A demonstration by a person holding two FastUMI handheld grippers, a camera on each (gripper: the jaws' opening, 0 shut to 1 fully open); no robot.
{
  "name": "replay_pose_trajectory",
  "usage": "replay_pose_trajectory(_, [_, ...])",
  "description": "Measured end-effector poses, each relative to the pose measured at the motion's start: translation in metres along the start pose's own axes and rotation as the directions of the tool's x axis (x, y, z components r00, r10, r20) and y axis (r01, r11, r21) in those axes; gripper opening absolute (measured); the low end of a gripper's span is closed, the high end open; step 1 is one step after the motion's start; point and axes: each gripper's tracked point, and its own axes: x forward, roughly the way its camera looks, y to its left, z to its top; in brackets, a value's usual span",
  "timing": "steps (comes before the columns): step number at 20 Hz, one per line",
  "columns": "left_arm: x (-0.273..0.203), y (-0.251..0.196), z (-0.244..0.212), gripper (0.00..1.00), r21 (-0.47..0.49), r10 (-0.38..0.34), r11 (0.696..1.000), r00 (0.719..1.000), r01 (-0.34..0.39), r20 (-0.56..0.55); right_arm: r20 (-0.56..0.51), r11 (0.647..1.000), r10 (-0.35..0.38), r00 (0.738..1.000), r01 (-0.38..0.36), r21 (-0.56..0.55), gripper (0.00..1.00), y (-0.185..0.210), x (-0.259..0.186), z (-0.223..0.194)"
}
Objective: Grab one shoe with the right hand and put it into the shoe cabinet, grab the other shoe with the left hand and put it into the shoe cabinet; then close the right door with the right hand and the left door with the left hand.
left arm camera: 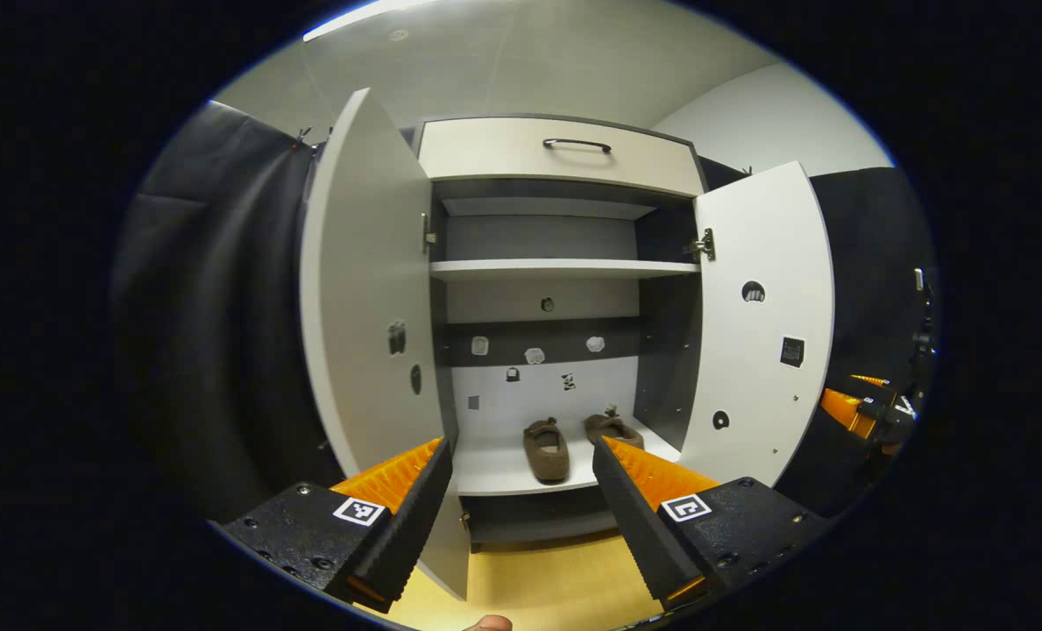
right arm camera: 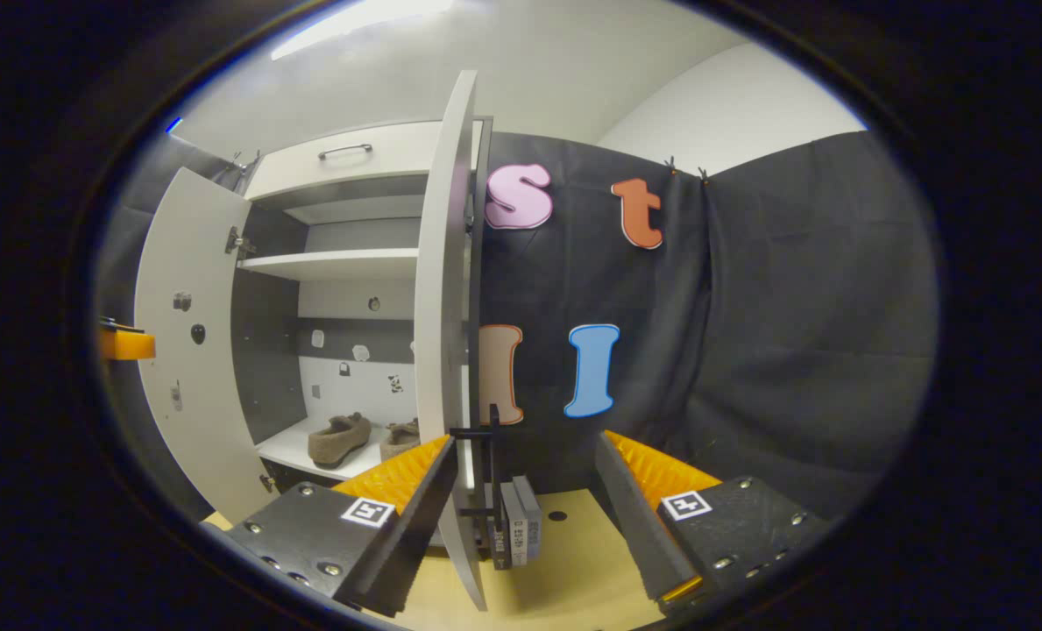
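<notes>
Right gripper view showed the right claw [right arm camera: 521,491] spread empty, right door [right arm camera: 442,350] edge at its 11 o'clock; the stiff, light panel should push easily there. Shoes [left arm camera: 547,449] lay inside the cabinet [left arm camera: 564,267].

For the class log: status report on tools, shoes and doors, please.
Both tools open: left tool, right tool. Both shoes in cabinet. Left door, right door open. Nothing blocking.

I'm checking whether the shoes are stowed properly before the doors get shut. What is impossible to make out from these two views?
- Right gripper view: the second shoe is partly hidden behind the right door.
- Left gripper view: the small stickers on the back wall are too small to identify.
- Left gripper view: the other gripper is at the edge, so whether it is open or shut cannot be told there.
</notes>
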Motion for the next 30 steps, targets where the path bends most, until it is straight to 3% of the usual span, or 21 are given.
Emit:
replay_pose_trajectory(5, [-0.025,0.032,-0.007,1.0,0.0,0.082,0.997,0.997,-0.082,-0.009,-0.013,1.0,0.001,1.0,-0.001,0.005,0.94,0.0,0.006,-0.007])
replay_pose_trajectory(6, [-0.029,0.038,-0.009,0.99,0.002,0.099,0.995,0.995,-0.099,-0.011,-0.012,1.0,0.004,1.0,-0.004,0.009,0.89,0.001,0.005,-0.007])
replay_pose_trajectory(7, [-0.032,0.044,-0.009,1.0,0.008,0.113,0.994,0.994,-0.113,-0.01,-0.008,1.0,0.009,1.0,-0.008,0.009,0.94,0.001,0.005,-0.007])
replay_pose_trajectory(9, [-0.036,0.055,-0.008,0.99,0.013,0.14,0.99,0.99,-0.14,-0.002,-0.009,1.0,0.018,1.0,-0.018,0.008,0.89,0.003,0.006,-0.007])
replay_pose_trajectory(12, [-0.039,0.065,-0.011,0.99,-0.006,0.159,0.987,0.987,-0.159,0.0,-0.011,1.0,0.027,1.0,-0.027,0.004,0.89,0.004,0.006,-0.008])
replay_pose_trajectory(13, [-0.039,0.068,-0.012,0.99,-0.009,0.166,0.986,0.986,-0.166,0.0,-0.012,0.999,0.032,0.999,-0.032,0.003,0.94,0.005,0.006,-0.008])
replay_pose_trajectory(14, [-0.039,0.073,-0.012,0.99,-0.009,0.176,0.984,0.984,-0.176,0.003,-0.013,0.999,0.039,0.999,-0.039,0.0,0.89,0.006,0.005,-0.008])
replay_pose_trajectory(15, [-0.038,0.077,-0.012,0.99,-0.009,0.186,0.983,0.983,-0.186,0.003,-0.014,0.999,0.044,0.999,-0.044,-0.001,0.94,0.007,0.005,-0.007])
replay_pose_trajectory(16, [-0.052,0.076,-0.022,0.99,-0.009,0.191,0.982,0.982,-0.191,0.008,-0.014,0.999,0.042,0.999,-0.042,-0.001,0.89,0.006,0.005,-0.007])
replay_pose_trajectory(18, [-0.056,0.081,-0.024,0.99,-0.007,0.194,0.981,0.981,-0.194,0.005,-0.013,0.999,0.041,0.999,-0.041,-0.002,0.89,0.007,0.005,-0.007])
replay_pose_trajectory(20, [-0.053,0.085,-0.025,0.99,-0.012,0.206,0.979,0.979,-0.206,0.002,-0.012,0.999,0.05,0.999,-0.05,-0.005,0.94,0.009,0.005,-0.006])
replay_pose_trajectory(22, [-0.052,0.088,-0.025,0.99,-0.019,0.214,0.977,0.977,-0.213,0.003,-0.013,0.997,0.08,0.997,-0.08,-0.006,0.89,0.019,0.008,-0.007])
replay_pose_trajectory(23, [-0.05,0.089,-0.023,0.99,-0.018,0.218,0.976,0.976,-0.218,0.006,-0.014,0.995,0.1,0.995,-0.1,-0.003,0.94,0.028,0.009,-0.007])
replay_pose_trajectory(26, [-0.047,0.099,-0.023,0.99,-0.018,0.241,0.97,0.97,-0.241,0.013,-0.012,0.987,0.16,0.987,-0.159,0.003,0.93,0.054,0.007,-0.007])
replay_pose_trajectory(29, [-0.049,0.108,-0.026,0.99,-0.022,0.264,0.964,0.964,-0.264,0.007,-0.012,0.981,0.193,0.981,-0.193,-0.003,0.9,0.073,0.007,-0.006])
replay_pose_trajectory(30, [-0.049,0.112,-0.029,0.99,-0.023,0.272,0.962,0.962,-0.272,0.004,-0.011,0.979,0.205,0.979,-0.205,-0.001,0.85,0.08,0.009,-0.007])
